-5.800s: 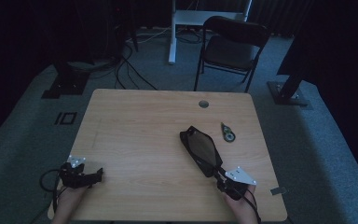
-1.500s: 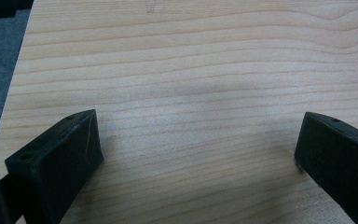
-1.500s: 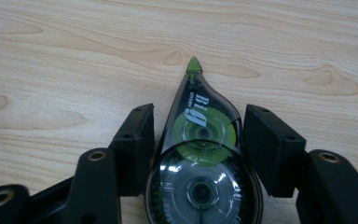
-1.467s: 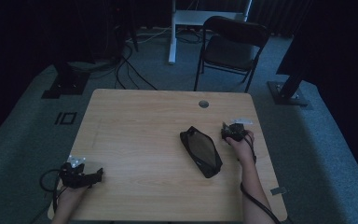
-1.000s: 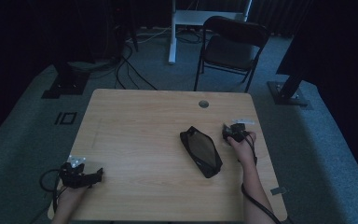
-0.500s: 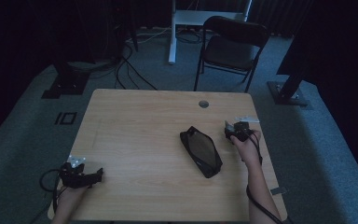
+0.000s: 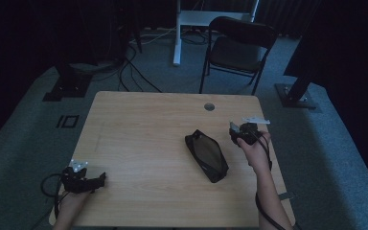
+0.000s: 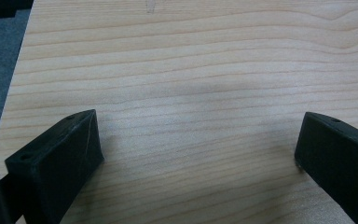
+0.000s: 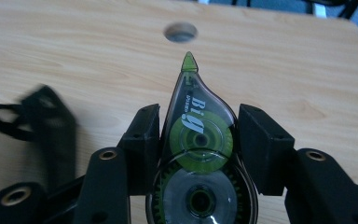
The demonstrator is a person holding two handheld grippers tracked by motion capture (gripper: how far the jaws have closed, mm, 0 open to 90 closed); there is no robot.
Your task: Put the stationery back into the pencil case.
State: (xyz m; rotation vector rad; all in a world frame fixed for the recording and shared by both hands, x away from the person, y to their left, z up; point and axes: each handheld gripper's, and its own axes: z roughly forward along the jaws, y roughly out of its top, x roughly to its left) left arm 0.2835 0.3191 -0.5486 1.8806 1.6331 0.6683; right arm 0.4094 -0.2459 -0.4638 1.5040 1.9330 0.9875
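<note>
While the right tongs (image 9: 198, 140) stay clamped on the tape roller (image 9: 198, 154) (green tip pointing away), the pouch (image 7: 206, 155) lies just to their left on the tabletop (image 7: 143, 124), long axis diagonal; left tongs (image 8: 198, 154) rest apart, well away.

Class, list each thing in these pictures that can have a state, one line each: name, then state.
Correction tape roller: clamped between the pads of the right claw, green tip pointing away, off the table.
Black pouch: lying flat on the table; whether it is zipped cannot be told.
Left claw: open, nothing between its pads, low over the table.
Folding chair: unfolded, standing behind the table.
</note>
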